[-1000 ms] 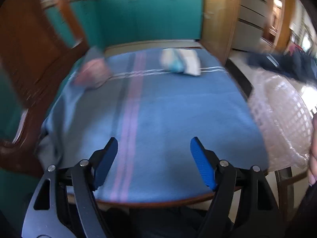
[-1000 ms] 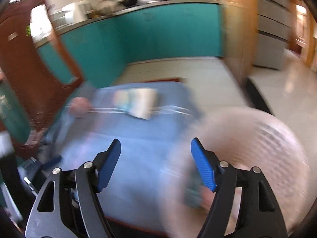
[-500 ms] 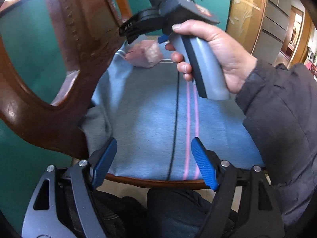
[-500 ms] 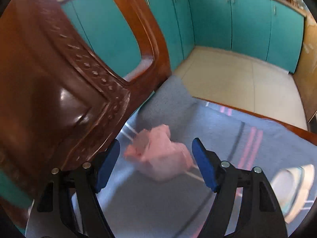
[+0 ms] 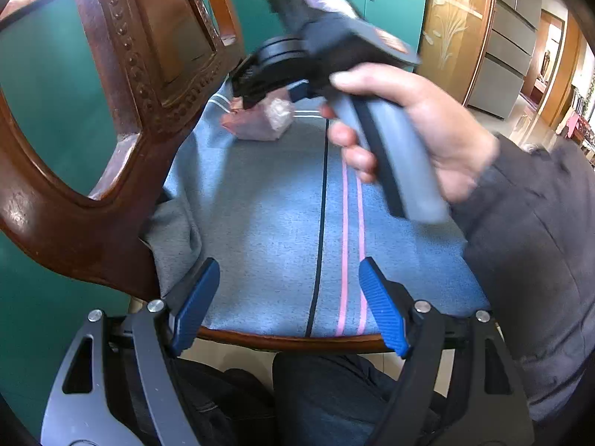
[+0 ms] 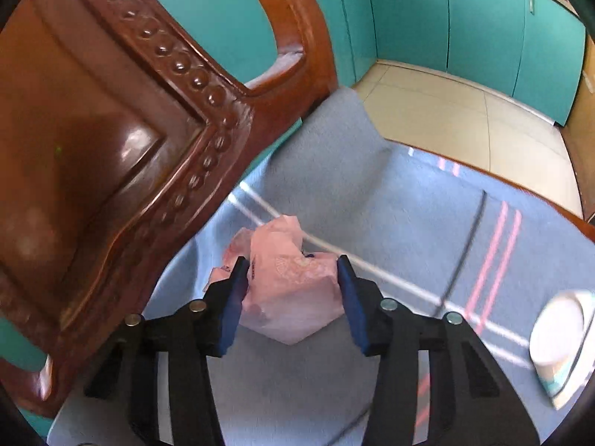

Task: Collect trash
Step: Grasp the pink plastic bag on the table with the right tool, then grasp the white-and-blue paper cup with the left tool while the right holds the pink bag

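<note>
A crumpled pink plastic bag (image 6: 293,278) lies on the blue striped tablecloth (image 6: 409,230), close to a carved wooden chair back (image 6: 111,141). My right gripper (image 6: 292,290) straddles the bag; its jaws are closing and both blue pads touch the bag's sides. In the left wrist view the same bag (image 5: 264,122) sits at the far side of the table, with the right gripper (image 5: 267,98) over it and a hand (image 5: 427,122) on the grey handle. My left gripper (image 5: 286,297) hangs open over the table's near edge, nothing between its fingers.
A white and teal packet (image 6: 557,338) lies on the cloth to the right. The chair back (image 5: 111,119) leans in from the left, close to the bag. Teal cabinets (image 6: 465,18) and a tiled floor (image 6: 465,122) lie beyond. A person's dark sleeve (image 5: 528,241) crosses the right side.
The right gripper swung left from the mesh basket to the pink bag and narrowed its jaws onto it. The left view turned toward the chair, its jaws unchanged.
</note>
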A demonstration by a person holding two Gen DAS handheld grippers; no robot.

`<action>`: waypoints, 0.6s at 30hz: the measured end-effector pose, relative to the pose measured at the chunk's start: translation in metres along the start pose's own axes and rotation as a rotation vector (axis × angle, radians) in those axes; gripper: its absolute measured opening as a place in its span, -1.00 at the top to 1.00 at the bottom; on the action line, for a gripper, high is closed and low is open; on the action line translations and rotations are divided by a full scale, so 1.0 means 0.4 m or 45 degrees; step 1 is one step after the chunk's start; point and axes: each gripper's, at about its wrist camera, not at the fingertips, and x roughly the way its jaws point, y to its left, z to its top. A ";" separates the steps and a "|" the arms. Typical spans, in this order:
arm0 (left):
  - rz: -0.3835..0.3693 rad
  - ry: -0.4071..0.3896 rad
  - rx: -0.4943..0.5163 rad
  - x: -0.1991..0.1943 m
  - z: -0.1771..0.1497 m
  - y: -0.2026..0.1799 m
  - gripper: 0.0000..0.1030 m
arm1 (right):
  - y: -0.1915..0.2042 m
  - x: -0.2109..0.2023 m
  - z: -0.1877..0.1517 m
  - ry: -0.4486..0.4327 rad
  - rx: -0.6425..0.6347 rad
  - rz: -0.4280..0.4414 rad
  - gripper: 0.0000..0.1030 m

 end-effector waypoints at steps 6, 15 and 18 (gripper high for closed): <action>0.004 0.023 0.019 0.006 0.002 -0.018 -0.51 | -0.051 -0.122 -0.094 -0.075 0.057 -0.010 0.10; -0.022 -0.007 -0.030 0.043 0.085 -0.023 -0.55 | -0.139 -0.478 -0.277 -0.369 0.211 -0.109 0.10; -0.065 -0.024 -0.083 0.074 0.155 -0.020 -0.60 | -0.173 -0.620 -0.347 -0.489 0.254 -0.187 0.10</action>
